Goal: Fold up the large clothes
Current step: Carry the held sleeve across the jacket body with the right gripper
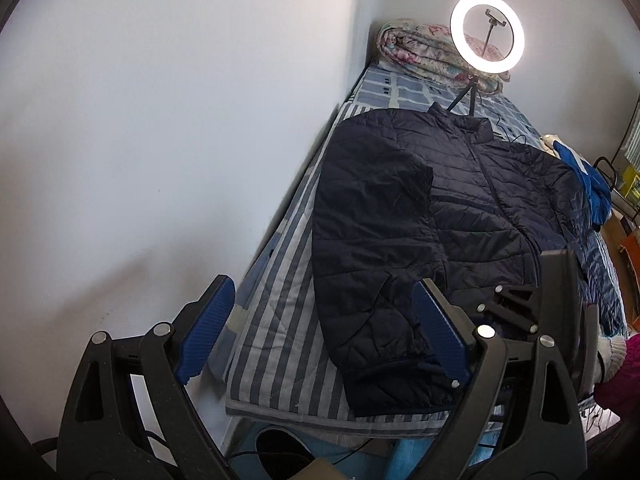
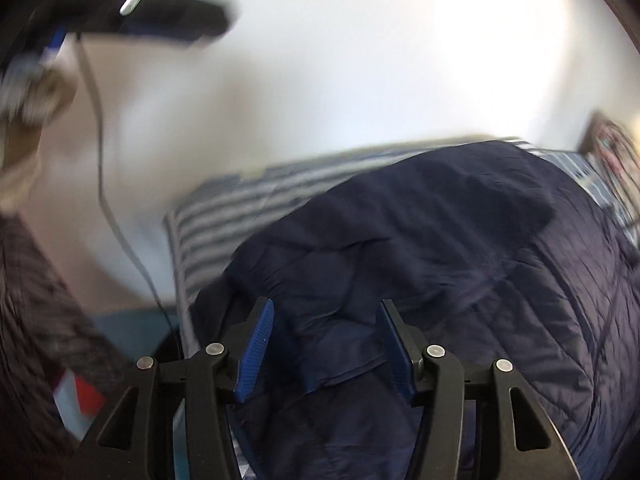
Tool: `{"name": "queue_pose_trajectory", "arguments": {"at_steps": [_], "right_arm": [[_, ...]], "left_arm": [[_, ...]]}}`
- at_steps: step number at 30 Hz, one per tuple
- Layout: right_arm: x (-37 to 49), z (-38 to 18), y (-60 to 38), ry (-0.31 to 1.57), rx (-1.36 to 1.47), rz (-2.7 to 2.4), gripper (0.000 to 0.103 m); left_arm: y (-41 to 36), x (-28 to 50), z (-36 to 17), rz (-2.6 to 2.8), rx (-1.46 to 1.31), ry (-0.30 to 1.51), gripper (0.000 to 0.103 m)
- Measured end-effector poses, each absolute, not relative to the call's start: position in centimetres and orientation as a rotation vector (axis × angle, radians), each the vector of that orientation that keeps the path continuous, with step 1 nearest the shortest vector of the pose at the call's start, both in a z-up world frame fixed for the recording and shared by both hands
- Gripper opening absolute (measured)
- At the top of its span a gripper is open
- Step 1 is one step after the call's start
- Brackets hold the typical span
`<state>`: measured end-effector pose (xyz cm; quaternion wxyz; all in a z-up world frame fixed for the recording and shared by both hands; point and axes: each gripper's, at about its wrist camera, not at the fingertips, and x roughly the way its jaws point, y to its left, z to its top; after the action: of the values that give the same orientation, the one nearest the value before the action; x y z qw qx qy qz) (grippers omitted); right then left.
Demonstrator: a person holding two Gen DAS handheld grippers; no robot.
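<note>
A dark navy quilted jacket (image 1: 432,216) lies flat on the striped bed, collar toward the far end, with its left sleeve folded over the chest. My left gripper (image 1: 320,320) is open and empty, held above the bed's near corner, over the jacket's hem. My right gripper (image 2: 326,344) is open, its jaws either side of a fold of the jacket (image 2: 420,248) near the hem; the view is motion-blurred. The right gripper also shows in the left wrist view (image 1: 536,304), low over the jacket's right side.
A lit ring light on a tripod (image 1: 486,34) stands on the bed beyond the collar. A folded floral quilt (image 1: 424,52) lies at the head. Blue clothes (image 1: 588,176) lie at the bed's right edge. A white wall (image 1: 160,120) borders the left side.
</note>
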<state>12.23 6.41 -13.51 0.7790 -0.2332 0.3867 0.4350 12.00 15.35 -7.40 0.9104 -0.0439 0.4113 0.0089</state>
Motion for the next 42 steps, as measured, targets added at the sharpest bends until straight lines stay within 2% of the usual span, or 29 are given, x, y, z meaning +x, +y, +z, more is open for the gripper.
{"name": "queue_pose_trajectory", "arguments": {"at_steps": [12, 14, 16, 19, 20, 33, 42], "right_arm": [[11.5, -18.0, 11.1, 0.877, -0.724, 0.95, 0.053], [12.0, -18.8, 11.8, 0.886, -0.733, 0.933, 0.043], [12.5, -18.9, 11.9, 0.902, -0.715, 0.922, 0.024], [13.4, -18.2, 11.1, 0.929, -0.64, 0.928, 0.01], [13.8, -17.8, 10.8, 0.935, -0.608, 0.931, 0.009], [21.2, -11.4, 4.1, 0.894, -0.217, 0.833, 0.005], [27.2, -8.1, -4.5, 0.812, -0.032, 0.659, 0.005]], "left_arm": [[15.5, 12.2, -7.8, 0.009, -0.102, 0.868, 0.093], [15.5, 12.3, -7.7, 0.013, -0.106, 0.868, 0.092], [15.3, 12.5, -7.7, 0.018, -0.105, 0.865, 0.092], [15.1, 12.7, -7.6, 0.024, -0.1, 0.861, 0.093], [15.2, 12.7, -7.6, 0.024, -0.102, 0.859, 0.093], [12.9, 12.3, -4.9, -0.001, -0.106, 0.763, 0.093], [8.1, 14.0, -5.4, -0.041, -0.037, 0.794, 0.093]]}}
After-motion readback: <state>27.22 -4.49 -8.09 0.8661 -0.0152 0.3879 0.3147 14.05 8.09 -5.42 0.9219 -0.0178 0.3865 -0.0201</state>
